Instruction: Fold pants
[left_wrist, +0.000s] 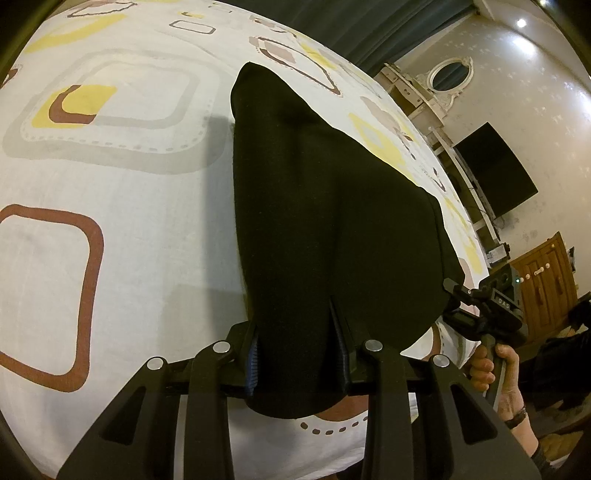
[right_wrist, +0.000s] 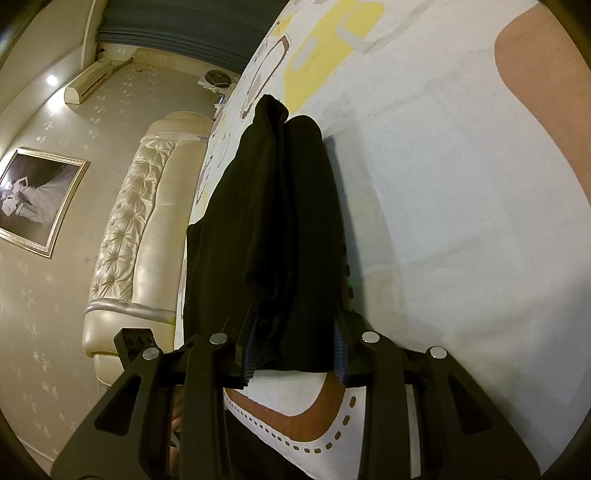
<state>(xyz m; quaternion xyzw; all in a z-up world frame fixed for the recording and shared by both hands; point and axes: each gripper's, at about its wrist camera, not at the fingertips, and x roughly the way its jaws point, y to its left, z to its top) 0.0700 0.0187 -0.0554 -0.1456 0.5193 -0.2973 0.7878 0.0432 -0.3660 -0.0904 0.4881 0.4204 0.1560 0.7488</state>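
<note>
The black pants (left_wrist: 325, 206) lie lengthwise on the patterned bed sheet (left_wrist: 129, 206), with their near end lifted off it. My left gripper (left_wrist: 297, 339) is shut on that near end, and dark cloth fills the gap between its blue-padded fingers (left_wrist: 253, 360). In the left wrist view my right gripper (left_wrist: 452, 295) pinches the right corner of the same edge, with a hand (left_wrist: 487, 363) on its handle. From the right wrist the pants (right_wrist: 273, 221) hang as bunched folds, and my right gripper (right_wrist: 295, 338) is shut on them. The fingertips of both are hidden by fabric.
The bed's white sheet (right_wrist: 461, 206) carries brown, yellow and grey squares. A cream tufted headboard (right_wrist: 129, 229) and a framed picture (right_wrist: 33, 199) are at left in the right wrist view. A dark TV (left_wrist: 495, 170), a white dresser and a wooden cabinet (left_wrist: 543, 277) stand beyond the bed's right edge.
</note>
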